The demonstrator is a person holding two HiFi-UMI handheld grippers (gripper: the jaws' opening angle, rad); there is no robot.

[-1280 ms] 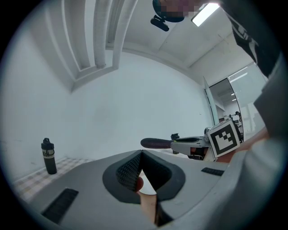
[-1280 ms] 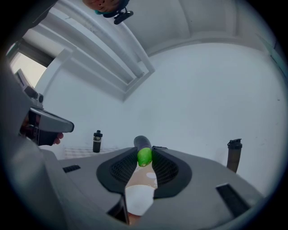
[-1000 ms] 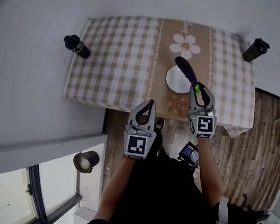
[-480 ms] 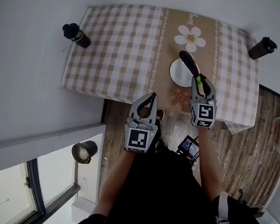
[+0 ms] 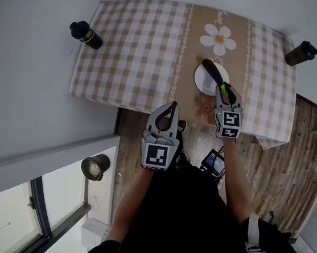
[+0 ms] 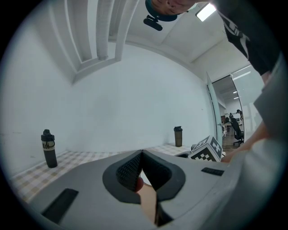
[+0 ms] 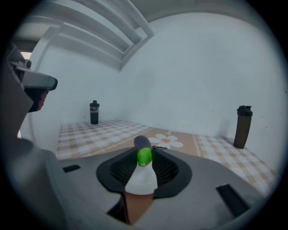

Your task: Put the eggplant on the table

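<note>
The right gripper pinches a long, dark purple eggplant by its green stem end. In the right gripper view both jaws press against the green cap from either side, and the purple body points away from the tool, out over the table. From the head view the eggplant lies above a small round white plate, its far tip over the plate's upper rim. It may be just clear of the plate or resting on it; from this steep angle I cannot tell which.

The plate sits on a tan runner printed with a white daisy, which runs across the rectangular table under a beige-and-white checked cloth. A black drinking bottle stands at the table's far left corner and a dark brown bottle at its far right corner, both well apart from the plate.

The left gripper is held at the near edge of the table, left of the plate. Its jaws are pressed together at the tips with nothing between them.

Below the table edge is a wooden plank floor.
</note>
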